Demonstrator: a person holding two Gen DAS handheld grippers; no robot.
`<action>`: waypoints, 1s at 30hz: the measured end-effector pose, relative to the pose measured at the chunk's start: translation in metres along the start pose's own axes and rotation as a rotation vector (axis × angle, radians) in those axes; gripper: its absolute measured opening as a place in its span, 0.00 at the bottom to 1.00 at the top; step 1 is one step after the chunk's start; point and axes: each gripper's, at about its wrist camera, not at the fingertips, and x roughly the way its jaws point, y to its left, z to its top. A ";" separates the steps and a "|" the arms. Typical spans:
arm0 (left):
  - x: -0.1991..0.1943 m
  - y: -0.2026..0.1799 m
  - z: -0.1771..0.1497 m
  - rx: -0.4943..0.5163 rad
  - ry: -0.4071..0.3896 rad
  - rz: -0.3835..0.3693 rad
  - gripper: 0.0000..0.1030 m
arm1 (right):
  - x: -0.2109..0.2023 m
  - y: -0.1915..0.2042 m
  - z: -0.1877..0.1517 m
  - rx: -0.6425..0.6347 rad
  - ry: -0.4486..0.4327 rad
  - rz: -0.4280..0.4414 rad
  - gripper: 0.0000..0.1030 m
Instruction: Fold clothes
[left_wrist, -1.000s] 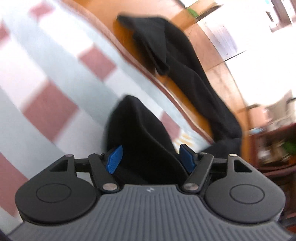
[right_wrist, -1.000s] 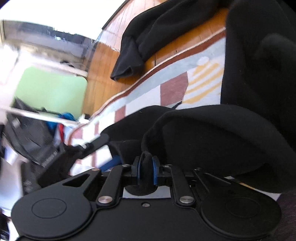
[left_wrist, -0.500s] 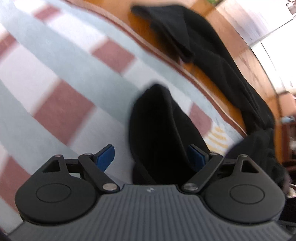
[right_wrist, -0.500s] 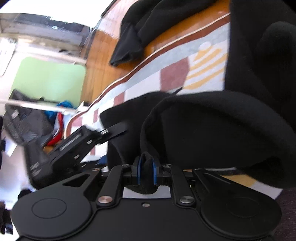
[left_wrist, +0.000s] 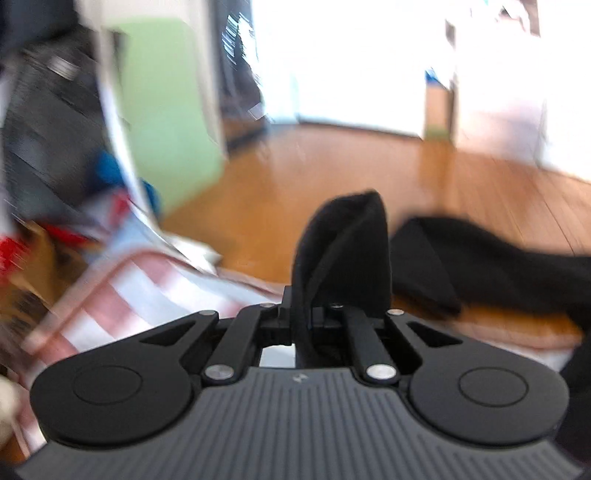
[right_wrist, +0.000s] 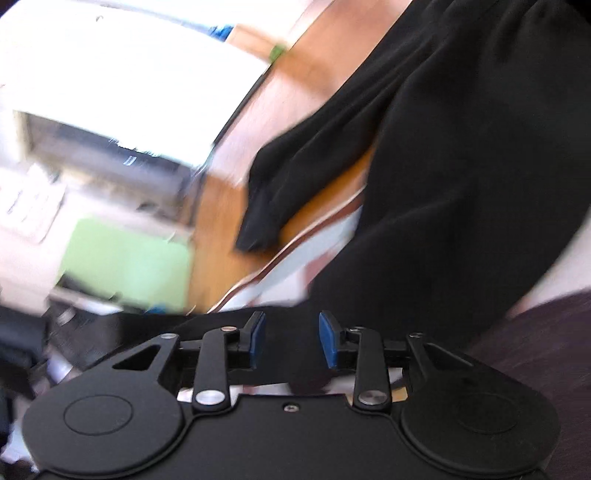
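While the left gripper (left_wrist: 303, 317) pinched a black garment (left_wrist: 343, 251) above the striped rug (left_wrist: 122, 295), the right gripper (right_wrist: 291, 341) was opening, fingers clear; another dark garment (left_wrist: 498, 266) lay across the rug's far edge onto wooden floor (left_wrist: 295, 173).

A second ago the left gripper (left_wrist: 301, 314) stands wide over a fold of the black garment (left_wrist: 343, 251) on the striped rug (left_wrist: 147, 288); now its jaws are clamped on that fold, which stands up above them. Its view has swung from looking down at the rug to looking across the wooden floor (left_wrist: 332, 166) toward the bright room. The right gripper (right_wrist: 291, 339), pinched tight on black cloth earlier, now has its jaws opening, blue pads (right_wrist: 328, 343) apart, dark fabric lying behind the gap, not pressed. The left gripper no longer shows in the right view.
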 end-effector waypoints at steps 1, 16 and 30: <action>-0.001 0.020 0.006 -0.029 -0.005 0.019 0.05 | -0.008 -0.006 0.005 -0.009 -0.031 -0.052 0.38; 0.087 -0.017 -0.032 -0.045 0.348 -0.045 0.45 | -0.065 -0.050 0.023 -0.126 -0.234 -0.482 0.56; 0.076 -0.230 -0.125 0.111 0.456 -0.674 0.54 | -0.100 -0.049 0.028 -0.160 -0.346 -0.538 0.73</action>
